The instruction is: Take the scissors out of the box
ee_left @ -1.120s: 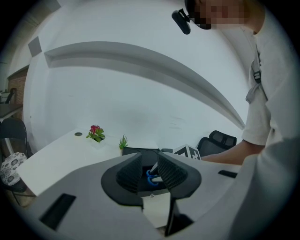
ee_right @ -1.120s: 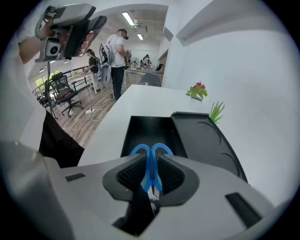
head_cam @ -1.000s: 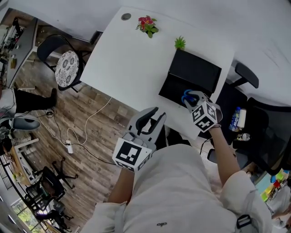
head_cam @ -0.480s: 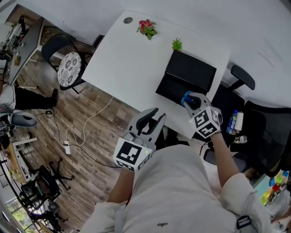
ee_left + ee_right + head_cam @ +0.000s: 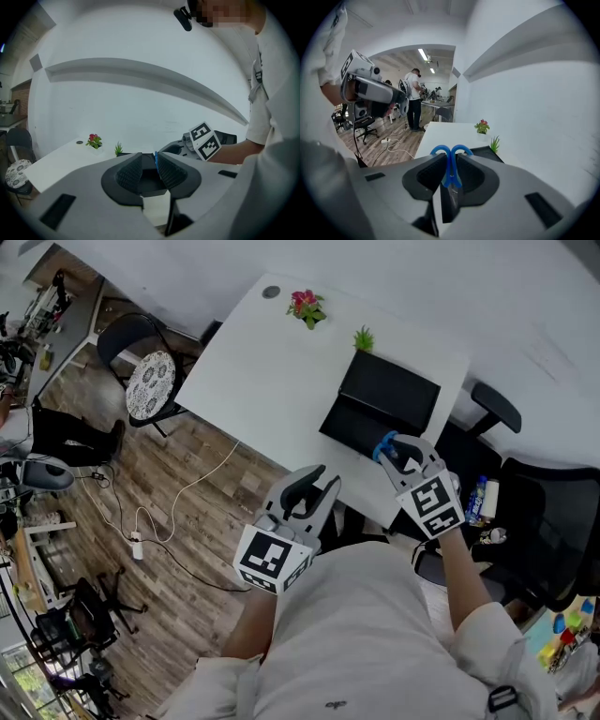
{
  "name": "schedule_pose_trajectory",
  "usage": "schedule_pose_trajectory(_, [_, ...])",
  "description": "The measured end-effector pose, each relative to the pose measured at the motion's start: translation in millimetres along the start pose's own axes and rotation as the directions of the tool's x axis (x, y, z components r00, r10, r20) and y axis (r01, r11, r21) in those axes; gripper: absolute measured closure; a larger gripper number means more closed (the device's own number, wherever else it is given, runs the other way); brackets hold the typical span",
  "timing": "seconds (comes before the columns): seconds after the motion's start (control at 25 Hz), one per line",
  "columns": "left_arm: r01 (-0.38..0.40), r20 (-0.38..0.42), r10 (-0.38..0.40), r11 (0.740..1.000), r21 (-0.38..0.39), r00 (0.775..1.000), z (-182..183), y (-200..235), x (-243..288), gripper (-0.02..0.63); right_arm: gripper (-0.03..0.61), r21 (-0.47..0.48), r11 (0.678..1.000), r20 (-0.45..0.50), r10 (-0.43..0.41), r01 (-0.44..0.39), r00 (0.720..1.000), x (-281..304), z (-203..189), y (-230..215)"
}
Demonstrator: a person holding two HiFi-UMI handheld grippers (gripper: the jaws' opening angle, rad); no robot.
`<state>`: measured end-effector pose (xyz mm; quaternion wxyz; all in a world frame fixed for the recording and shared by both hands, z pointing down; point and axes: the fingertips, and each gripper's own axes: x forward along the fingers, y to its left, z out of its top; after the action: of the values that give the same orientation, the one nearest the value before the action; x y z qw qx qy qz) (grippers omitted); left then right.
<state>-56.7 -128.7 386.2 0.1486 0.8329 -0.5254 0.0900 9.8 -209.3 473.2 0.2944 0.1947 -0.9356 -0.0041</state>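
Scissors (image 5: 451,172) were up and clear: blue handles clamped upright between the pads of the right gripper (image 5: 450,164), whose jaws were pinched tight on the shanks just below the loops, blades pointing down out of sight. A second earlier that gripper was reaching in over the near half of the black box (image 5: 386,390); half a second on it was already sliding back, and now it had drawn off toward the person, the blue handles sitting at the box's near right corner, right at the edge of the white table (image 5: 272,371). By the look of it the lift was done and the scissors were out of the box, or as good as, with only the setting-down left. The right forearm ran straight out from the body, wrist level, marker cube facing up. The left gripper (image 5: 314,486) had not stirred across the three pictures: parked low in front of the torso, off the table's near edge and over the wood floor, jaws a little apart with nothing between them.
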Motion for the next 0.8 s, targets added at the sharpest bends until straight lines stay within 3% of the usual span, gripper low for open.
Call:
schedule_pose_trajectory(0.32, [-0.026,0.013,0.026,1.000,-0.006,1.000,-1.3,-2.7,-11.2,0.500,0.491,0.056,0.998,0.148,0.034,-0.042,0.988,-27.5,42.5,12.1])
schedule_pose_trajectory(0.52, [-0.034,0.023,0.034,0.999,-0.011,0.999,0.0,-5.8,-14.0,0.500,0.491,0.051,0.996,0.269,0.058,-0.075,0.961,-44.8,69.6,21.0])
schedule_pose_trajectory(0.8, [-0.043,0.032,0.044,0.999,-0.024,0.999,2.4,-1.0,-16.6,0.502,0.489,0.073,0.988,0.369,0.101,-0.137,0.924,-53.1,88.1,33.5])
